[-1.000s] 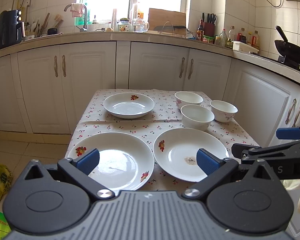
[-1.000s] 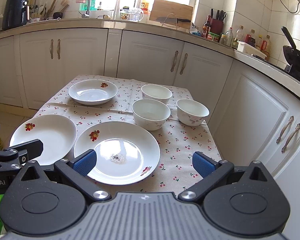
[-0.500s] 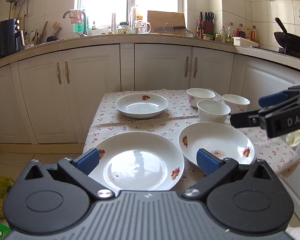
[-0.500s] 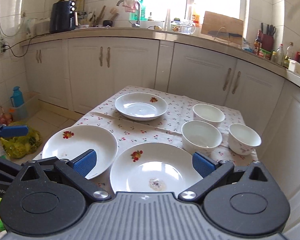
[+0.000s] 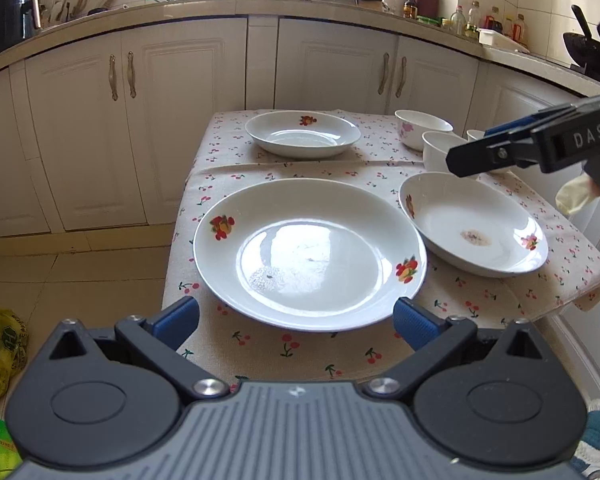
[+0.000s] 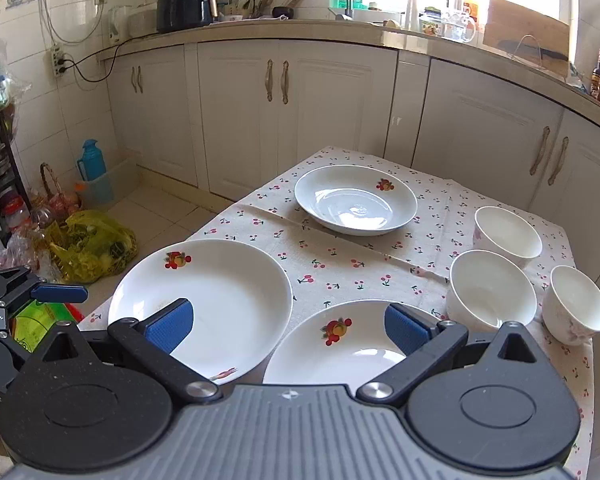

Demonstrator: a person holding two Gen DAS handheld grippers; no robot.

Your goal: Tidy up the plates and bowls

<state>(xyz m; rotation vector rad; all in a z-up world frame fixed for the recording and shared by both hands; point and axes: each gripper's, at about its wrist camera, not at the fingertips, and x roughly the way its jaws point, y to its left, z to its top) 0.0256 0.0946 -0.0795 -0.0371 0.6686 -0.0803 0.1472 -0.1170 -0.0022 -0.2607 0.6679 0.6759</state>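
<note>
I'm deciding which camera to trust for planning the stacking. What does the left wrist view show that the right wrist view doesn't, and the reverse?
Only the left wrist view shows the brownish smear in the near right plate, and the dark pan on the counter.

Only the right wrist view shows all three bowls fully, plus the floor clutter: a yellow bag and blue flask.

Both show the large left plate, the far plate, the cherry tablecloth, and open, empty left tongs and right tongs.
</note>
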